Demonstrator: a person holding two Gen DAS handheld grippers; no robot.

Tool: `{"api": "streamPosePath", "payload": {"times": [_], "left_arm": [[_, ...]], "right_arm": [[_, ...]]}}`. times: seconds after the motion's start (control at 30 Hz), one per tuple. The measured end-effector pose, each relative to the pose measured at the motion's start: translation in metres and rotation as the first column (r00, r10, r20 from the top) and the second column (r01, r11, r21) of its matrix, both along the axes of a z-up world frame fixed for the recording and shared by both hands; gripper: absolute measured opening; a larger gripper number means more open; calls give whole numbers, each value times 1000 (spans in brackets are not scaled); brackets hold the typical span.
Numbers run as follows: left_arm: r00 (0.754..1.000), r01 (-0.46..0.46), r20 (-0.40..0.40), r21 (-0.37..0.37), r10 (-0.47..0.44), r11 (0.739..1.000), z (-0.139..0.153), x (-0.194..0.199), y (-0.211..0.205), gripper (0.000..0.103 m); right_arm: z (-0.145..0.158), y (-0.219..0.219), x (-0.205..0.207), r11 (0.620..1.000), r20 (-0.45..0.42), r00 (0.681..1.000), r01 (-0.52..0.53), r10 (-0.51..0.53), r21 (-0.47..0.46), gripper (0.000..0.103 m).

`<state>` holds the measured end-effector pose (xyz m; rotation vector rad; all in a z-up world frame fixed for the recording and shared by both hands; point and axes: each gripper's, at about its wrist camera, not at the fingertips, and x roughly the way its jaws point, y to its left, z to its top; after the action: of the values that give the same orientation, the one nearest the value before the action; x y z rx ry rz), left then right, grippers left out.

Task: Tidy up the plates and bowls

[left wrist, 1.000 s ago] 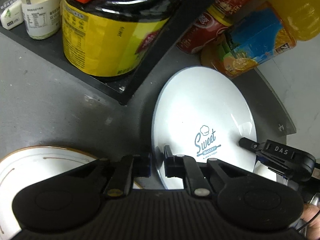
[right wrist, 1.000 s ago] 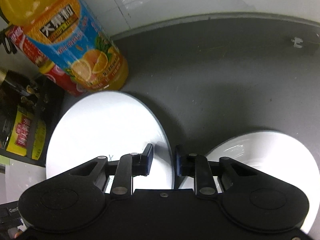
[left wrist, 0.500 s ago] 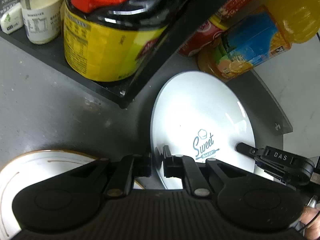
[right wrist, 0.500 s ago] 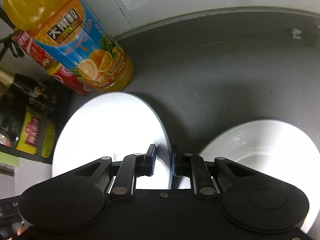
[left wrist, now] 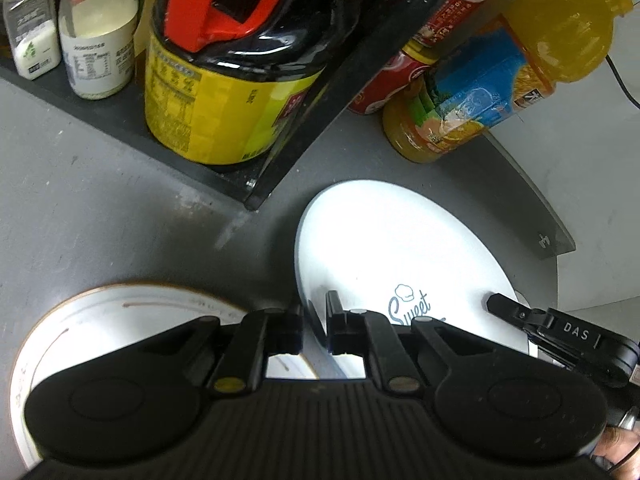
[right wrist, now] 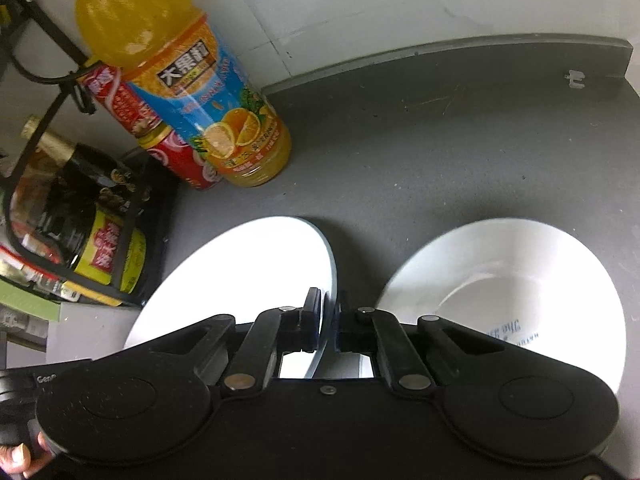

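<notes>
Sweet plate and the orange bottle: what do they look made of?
Sweet plate: likely glazed ceramic, possibly melamine; glossy white face with strong glare and a thin rim. Orange bottle: clear plastic, since the juice shows through, with a shiny printed film label.

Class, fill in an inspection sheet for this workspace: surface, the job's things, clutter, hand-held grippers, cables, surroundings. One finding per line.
Surface: grey counter, scuffed.
Job's things: Sweet plate gripped at both edges; brown-rimmed plate on its left; white bowl on its right.
Clutter: juice bottle, red can, sauce jug and two jars on rack.
Grippers: left hand-held gripper and right hand-held gripper both clamp the plate rim.
Cables: black cable behind the bottle.
Surroundings: white wall.
</notes>
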<state>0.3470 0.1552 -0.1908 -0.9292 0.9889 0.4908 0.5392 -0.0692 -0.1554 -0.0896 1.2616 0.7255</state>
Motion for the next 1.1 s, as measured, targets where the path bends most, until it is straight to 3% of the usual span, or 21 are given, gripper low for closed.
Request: {"api": "streamPosePath", "payload": {"times": [0.53,1.1], "left_arm": [[999,33,38,11,-33,999,37,-43,-16,9],[999,18,35,55,-20,998,61,-108,-5,8]], "right_arm": [[42,-23,-39,997,51,999,-5,1,79,7],[45,-20,-101,989,26,999,-48,45,139,8]]}}
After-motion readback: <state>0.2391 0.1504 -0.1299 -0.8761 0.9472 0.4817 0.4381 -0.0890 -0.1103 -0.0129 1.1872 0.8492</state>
